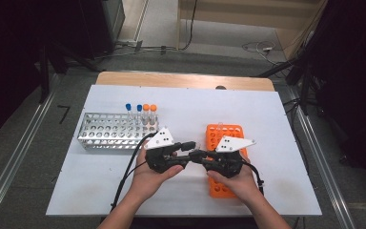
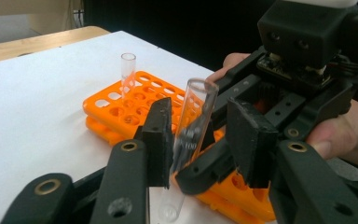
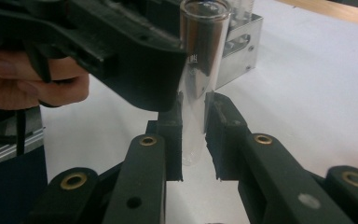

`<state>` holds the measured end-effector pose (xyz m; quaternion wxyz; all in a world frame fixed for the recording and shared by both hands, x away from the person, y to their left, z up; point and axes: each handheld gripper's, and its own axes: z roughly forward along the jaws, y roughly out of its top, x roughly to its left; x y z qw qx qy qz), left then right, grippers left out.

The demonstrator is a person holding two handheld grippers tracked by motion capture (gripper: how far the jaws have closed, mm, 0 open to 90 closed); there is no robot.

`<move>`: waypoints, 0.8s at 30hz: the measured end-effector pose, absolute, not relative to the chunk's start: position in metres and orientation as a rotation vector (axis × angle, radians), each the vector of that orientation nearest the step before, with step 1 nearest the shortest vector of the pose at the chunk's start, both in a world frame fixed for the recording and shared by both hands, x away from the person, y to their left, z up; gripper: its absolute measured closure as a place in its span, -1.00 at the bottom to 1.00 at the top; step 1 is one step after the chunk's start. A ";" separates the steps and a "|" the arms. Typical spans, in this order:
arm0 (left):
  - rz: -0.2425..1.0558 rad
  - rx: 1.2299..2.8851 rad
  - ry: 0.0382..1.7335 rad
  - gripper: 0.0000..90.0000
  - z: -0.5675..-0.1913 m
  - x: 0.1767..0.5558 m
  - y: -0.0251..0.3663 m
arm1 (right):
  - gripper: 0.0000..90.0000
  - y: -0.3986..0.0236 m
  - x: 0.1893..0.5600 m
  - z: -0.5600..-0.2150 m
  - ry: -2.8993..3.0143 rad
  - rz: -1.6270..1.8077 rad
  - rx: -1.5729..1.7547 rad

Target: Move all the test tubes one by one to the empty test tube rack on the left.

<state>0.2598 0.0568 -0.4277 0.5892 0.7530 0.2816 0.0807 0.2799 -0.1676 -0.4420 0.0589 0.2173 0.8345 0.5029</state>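
High view: white bench (image 1: pixel 100 191), metal tube rack (image 1: pixel 108 131) at left with two blue-capped and two orange-capped tubes (image 1: pixel 141 113) at its far right end; orange tube rack (image 1: pixel 219 138) at right, partly under the right hand. Left gripper (image 1: pixel 194 148) and right gripper (image 1: pixel 195 155) meeting tip to tip between the racks, above the bench.

Left gripper view: clear glass test tube (image 2: pixel 191 126), uncapped, tilted, between the left gripper's jaws; left pad (image 2: pixel 161 140) against the glass, right pad a little apart, so contact on both sides not certain. Right gripper's jaw tips clamped low on the same tube. Second empty glass tube (image 2: pixel 127 70) standing upright in a far hole of the orange rack.

Right gripper view: right gripper (image 3: pixel 194 140) narrow, both pads pressed on the lower part of the test tube (image 3: pixel 200 60); left gripper's jaw across the upper part.

Step in hand, by judgement: handover of the tube from right gripper to left. Next move calls for a firm left grip above the right one before release, then a clean sideways parting without knocking the glass.
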 end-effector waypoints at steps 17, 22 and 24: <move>0.249 1.773 0.633 0.70 -0.427 0.258 0.058 | 0.63 -0.163 0.277 -0.442 2.579 1.544 0.624; 0.264 1.759 0.641 0.71 -0.424 0.259 0.063 | 0.36 -0.164 0.277 -0.441 2.589 1.551 0.603; 0.270 1.749 0.650 0.70 -0.423 0.260 0.068 | 0.23 -0.165 0.277 -0.441 2.585 1.561 0.599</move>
